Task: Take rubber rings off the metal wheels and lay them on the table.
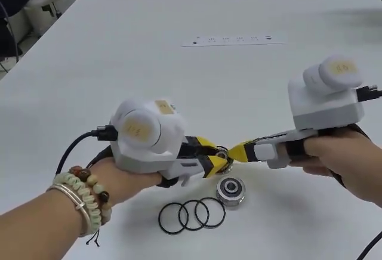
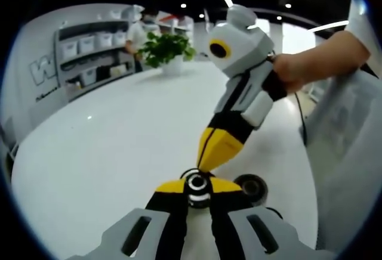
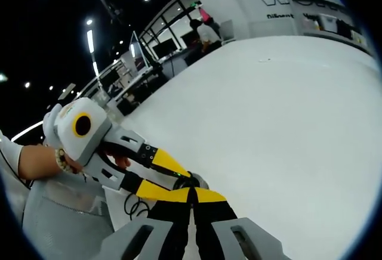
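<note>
Just above the loose wheel (image 1: 230, 189), clamped in the left gripper (image 1: 216, 154): a shiny metal wheel (image 2: 197, 183), black rubber ring (image 2: 187, 175) at its rim, right gripper (image 1: 236, 151) tips closed against it.

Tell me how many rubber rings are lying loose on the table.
3, in an overlapping row on the table: left ring, middle ring, and right ring, nearest the metal wheel. Others, still mounted, may be hidden.

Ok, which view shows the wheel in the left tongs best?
The left gripper view: the wheel sits face-on between the left tongs. The head view shows just its edge; the right gripper view, a sliver.
</note>
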The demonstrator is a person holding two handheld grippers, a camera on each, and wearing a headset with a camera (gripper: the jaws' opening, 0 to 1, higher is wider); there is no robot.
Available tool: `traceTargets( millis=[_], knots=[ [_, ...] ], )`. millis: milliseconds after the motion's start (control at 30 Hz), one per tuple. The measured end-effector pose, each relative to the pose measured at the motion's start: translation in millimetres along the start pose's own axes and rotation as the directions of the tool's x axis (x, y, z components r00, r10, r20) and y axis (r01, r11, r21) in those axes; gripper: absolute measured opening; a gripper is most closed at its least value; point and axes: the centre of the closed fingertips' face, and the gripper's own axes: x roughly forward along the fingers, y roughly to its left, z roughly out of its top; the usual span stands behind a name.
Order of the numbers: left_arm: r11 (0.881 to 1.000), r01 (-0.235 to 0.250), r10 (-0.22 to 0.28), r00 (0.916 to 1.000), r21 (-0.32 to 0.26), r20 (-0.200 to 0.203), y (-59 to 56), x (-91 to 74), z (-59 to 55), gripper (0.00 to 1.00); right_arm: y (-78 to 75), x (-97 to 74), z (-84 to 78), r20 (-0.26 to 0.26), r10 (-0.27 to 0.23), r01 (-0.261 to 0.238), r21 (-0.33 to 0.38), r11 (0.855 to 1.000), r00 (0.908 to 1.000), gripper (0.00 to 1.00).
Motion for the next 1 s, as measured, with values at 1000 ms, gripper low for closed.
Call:
traceTargets(
  millis=[1000],
  knots=[
    [0.995, 0.008, -0.014, 0.9981, 0.100, 0.059, 4.9, -84.3, 59.3, 0.47, 7.6, -10.2, 27.9, 0.098, 0.009, -0.007, -0.019, 1.000, 0.9951, 0.00]
  ],
)
